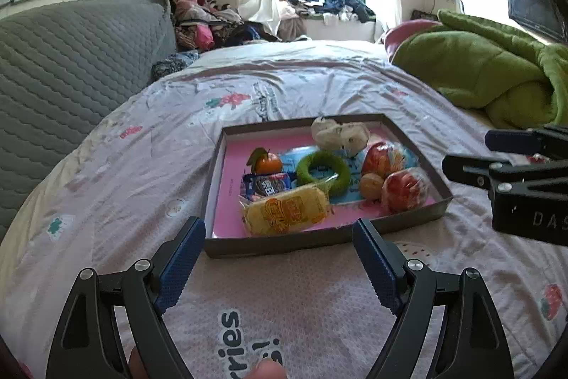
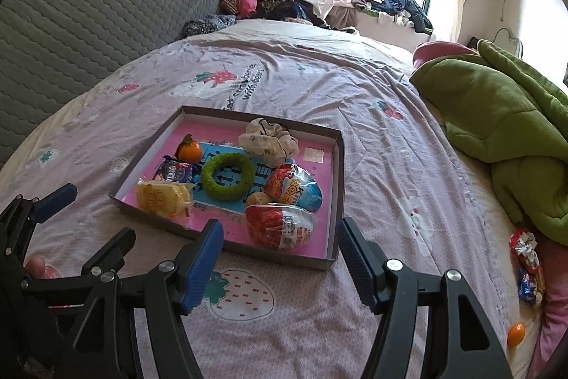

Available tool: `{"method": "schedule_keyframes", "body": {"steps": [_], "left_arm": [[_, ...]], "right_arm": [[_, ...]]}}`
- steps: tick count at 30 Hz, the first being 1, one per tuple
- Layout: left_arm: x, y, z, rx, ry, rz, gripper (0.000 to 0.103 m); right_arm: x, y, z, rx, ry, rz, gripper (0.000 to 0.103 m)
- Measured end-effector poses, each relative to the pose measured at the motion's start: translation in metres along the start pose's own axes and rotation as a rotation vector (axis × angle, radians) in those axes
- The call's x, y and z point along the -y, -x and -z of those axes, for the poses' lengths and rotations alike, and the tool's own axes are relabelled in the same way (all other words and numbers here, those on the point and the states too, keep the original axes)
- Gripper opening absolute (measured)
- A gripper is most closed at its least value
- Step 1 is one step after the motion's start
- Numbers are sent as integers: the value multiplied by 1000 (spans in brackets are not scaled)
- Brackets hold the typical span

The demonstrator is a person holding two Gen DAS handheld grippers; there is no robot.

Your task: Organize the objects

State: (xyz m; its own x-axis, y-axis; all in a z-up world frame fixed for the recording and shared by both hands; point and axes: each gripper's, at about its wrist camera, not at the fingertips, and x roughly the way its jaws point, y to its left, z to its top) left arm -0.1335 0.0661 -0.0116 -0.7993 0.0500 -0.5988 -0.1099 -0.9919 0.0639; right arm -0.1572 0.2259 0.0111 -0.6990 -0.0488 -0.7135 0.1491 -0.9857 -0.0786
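Presently: left gripper (image 1: pixel 278 237) and right gripper (image 2: pixel 280 242) both agape, empty, short of the shallow box (image 2: pixel 335 144) on the bed. Foil-wrapped egg (image 2: pixel 280 224) nearest inside: light, slick, crushable. Best pinched gently across the middle.

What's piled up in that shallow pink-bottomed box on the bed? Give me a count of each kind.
In the box:
Foil-wrapped eggs: 2
Small oranges: 1
Green rings: 1
Yellow snack packs: 1
Blue snack packs: 1
Scrunchies: 1
Small tan balls: 1
Total: 8
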Motion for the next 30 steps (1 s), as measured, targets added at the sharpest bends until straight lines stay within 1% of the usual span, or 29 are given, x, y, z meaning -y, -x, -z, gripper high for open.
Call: {"method": "schedule_keyframes", "body": {"steps": [11, 19, 30], "left_arm": [[-6, 46, -12, 59, 15, -8, 86], [-9, 75, -13, 92, 19, -11, 86], [-10, 89, -7, 90, 26, -13, 86]], "right_arm": [[-10, 38, 10, 39, -6, -13, 66], [-15, 55, 20, 57, -15, -16, 66], [-18, 62, 39, 50, -28, -23, 66]]}}
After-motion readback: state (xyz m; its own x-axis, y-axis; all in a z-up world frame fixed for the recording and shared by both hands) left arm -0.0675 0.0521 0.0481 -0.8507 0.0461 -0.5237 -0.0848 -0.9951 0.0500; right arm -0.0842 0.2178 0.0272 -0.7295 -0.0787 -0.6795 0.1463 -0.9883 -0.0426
